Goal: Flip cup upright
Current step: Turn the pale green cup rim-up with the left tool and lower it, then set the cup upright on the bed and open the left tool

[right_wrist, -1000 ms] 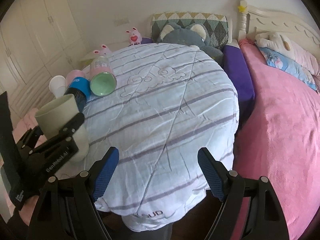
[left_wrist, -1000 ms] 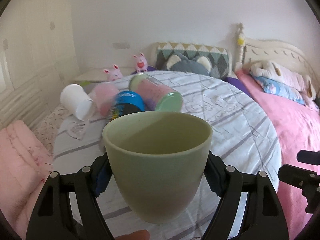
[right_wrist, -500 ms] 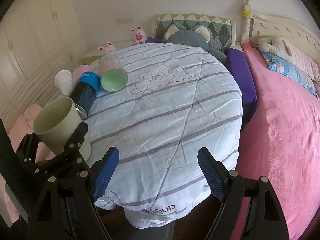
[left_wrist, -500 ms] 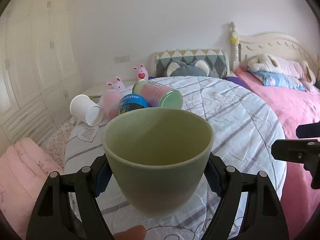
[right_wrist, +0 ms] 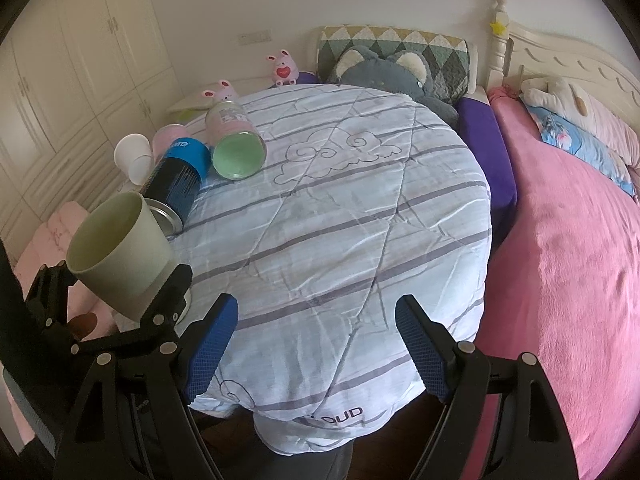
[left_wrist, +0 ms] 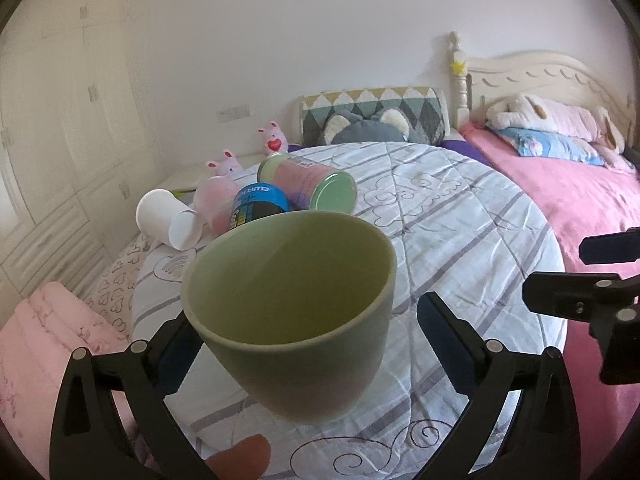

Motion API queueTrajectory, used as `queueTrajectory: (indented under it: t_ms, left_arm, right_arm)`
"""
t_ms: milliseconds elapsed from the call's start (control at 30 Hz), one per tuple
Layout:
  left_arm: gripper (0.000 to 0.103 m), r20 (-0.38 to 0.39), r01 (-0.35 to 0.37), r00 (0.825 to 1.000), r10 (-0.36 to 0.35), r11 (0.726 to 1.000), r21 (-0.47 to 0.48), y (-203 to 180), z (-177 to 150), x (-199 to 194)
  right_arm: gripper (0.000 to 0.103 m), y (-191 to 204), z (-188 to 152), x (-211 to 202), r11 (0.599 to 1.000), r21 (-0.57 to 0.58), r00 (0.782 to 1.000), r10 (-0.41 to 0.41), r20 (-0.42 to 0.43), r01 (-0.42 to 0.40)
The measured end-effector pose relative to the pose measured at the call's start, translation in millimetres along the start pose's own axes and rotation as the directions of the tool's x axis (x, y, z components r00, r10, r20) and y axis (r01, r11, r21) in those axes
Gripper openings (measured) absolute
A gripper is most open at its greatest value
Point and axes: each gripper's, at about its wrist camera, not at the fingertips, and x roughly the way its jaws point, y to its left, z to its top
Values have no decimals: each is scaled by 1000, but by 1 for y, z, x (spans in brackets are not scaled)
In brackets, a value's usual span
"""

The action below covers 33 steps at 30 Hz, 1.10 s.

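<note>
Cup (left_wrist: pixel 294 312): green, mouth up and tilted slightly, clamped between the fingers of the left hand-held gripper (left_wrist: pixel 308 344), above the near edge of the worktop (right_wrist: pixel 340 240).
Left hand-held gripper: grasping the cup by its lower body; also seen from the right wrist view (right_wrist: pixel 120 280).
Right hand-held gripper (right_wrist: pixel 316 344): released, jaws wide apart, nothing between them, to the right of the left one.
Ahead of the left hand-held gripper: blue can (left_wrist: pixel 256 206), pink-and-green canister (left_wrist: pixel 316 186) and white paper cup (left_wrist: pixel 168 220), all lying on their sides.
Worktop cover: striped quilt.
</note>
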Motion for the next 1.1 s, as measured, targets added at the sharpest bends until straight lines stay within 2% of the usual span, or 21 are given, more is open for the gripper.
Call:
queueTrajectory:
  t_ms: [300, 633, 900, 1100]
  left_arm:
    - [103, 28, 51, 998, -50, 998, -24, 6, 11, -19]
    - [103, 45, 59, 997, -56, 996, -68, 25, 25, -36]
    - [103, 55, -37, 998, 44, 993, -111, 56, 41, -54]
    - [103, 24, -141, 989, 145, 983, -117, 80, 53, -72]
  right_arm:
    - [82, 4, 2, -4, 1000, 5, 1000, -7, 16, 7]
    - [82, 11, 13, -24, 1000, 3, 997, -5, 78, 5]
    - [82, 29, 30, -66, 999, -19, 977, 31, 211, -28]
    - [82, 47, 37, -86, 997, -43, 958, 77, 276, -67]
